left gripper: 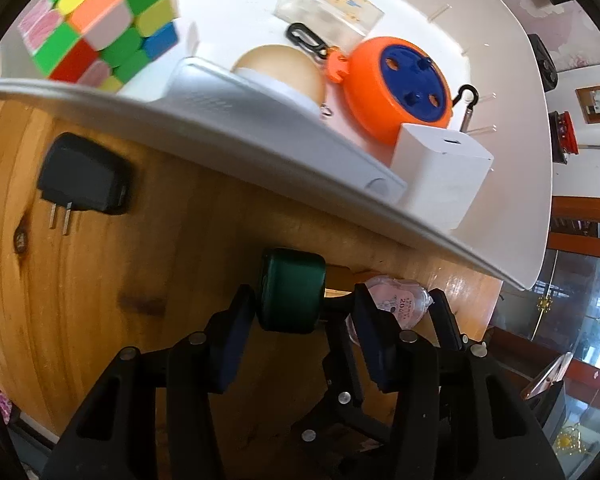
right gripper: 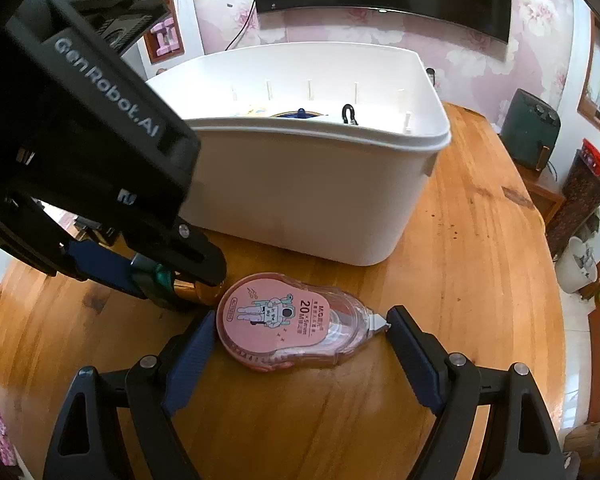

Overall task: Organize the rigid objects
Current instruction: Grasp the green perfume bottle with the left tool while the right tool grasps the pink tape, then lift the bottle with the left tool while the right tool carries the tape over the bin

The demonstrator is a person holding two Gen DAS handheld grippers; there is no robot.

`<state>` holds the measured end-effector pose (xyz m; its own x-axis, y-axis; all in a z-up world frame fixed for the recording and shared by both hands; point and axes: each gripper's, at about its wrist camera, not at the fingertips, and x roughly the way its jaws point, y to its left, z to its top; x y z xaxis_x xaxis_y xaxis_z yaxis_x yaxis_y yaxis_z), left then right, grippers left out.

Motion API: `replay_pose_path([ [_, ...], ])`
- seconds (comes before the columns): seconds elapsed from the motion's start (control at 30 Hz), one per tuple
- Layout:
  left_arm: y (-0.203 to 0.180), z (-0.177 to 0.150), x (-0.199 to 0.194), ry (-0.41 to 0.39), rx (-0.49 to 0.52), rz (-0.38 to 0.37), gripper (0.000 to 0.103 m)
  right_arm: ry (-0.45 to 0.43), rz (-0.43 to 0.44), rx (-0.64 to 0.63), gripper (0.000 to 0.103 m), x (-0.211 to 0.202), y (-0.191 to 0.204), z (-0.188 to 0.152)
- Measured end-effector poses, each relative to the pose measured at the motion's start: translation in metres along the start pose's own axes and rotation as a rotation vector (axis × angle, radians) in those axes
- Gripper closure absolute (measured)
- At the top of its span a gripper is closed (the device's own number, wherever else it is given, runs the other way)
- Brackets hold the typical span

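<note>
My left gripper (left gripper: 302,296) is shut on a small dark green and gold cylinder (left gripper: 292,292) just above the wooden table, in front of the white bin (right gripper: 300,184). In the right wrist view the same gripper (right gripper: 172,276) comes in from the left with the cylinder (right gripper: 160,280) between its blue pads. A pink correction tape dispenser (right gripper: 284,320) lies flat on the table. My right gripper (right gripper: 302,314) is shut on it, one pad against its round end and the other against its white tip. The dispenser (left gripper: 400,300) shows partly behind my left gripper's finger.
The bin holds a colour cube (left gripper: 100,24), an orange and blue reel (left gripper: 400,84), a white charger block (left gripper: 440,168), a clear box (left gripper: 328,4) and a beige round item (left gripper: 280,68). A black plug adapter (left gripper: 84,180) lies on the table (right gripper: 460,280) beside the bin.
</note>
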<state>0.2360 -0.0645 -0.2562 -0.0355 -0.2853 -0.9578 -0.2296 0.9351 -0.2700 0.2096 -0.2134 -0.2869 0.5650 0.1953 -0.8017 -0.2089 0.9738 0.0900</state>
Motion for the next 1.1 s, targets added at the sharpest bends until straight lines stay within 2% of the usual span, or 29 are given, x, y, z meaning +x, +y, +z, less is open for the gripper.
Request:
replay_pose_path([
  [0.13,0.011,-0.002,-0.006,-0.008,-0.002,0.024,0.055,-0.002,0.012,-0.012,0.017,-0.002,0.006,-0.001],
  [0.53,0.055,-0.007,-0.027,-0.02,-0.058,0.033,0.056,-0.009,0.056,-0.083,0.017,-0.01,0.039,-0.001],
  [0.8,0.097,-0.01,-0.06,-0.087,-0.125,0.051,0.056,-0.028,0.115,-0.181,0.017,-0.021,0.078,0.007],
  [1.0,0.127,-0.002,-0.088,-0.176,-0.152,0.1,0.056,-0.075,0.168,-0.258,0.017,-0.042,0.122,0.023],
  [1.1,0.144,0.006,-0.105,-0.219,-0.167,0.118,0.056,-0.1,0.192,-0.289,0.017,-0.048,0.128,0.036],
])
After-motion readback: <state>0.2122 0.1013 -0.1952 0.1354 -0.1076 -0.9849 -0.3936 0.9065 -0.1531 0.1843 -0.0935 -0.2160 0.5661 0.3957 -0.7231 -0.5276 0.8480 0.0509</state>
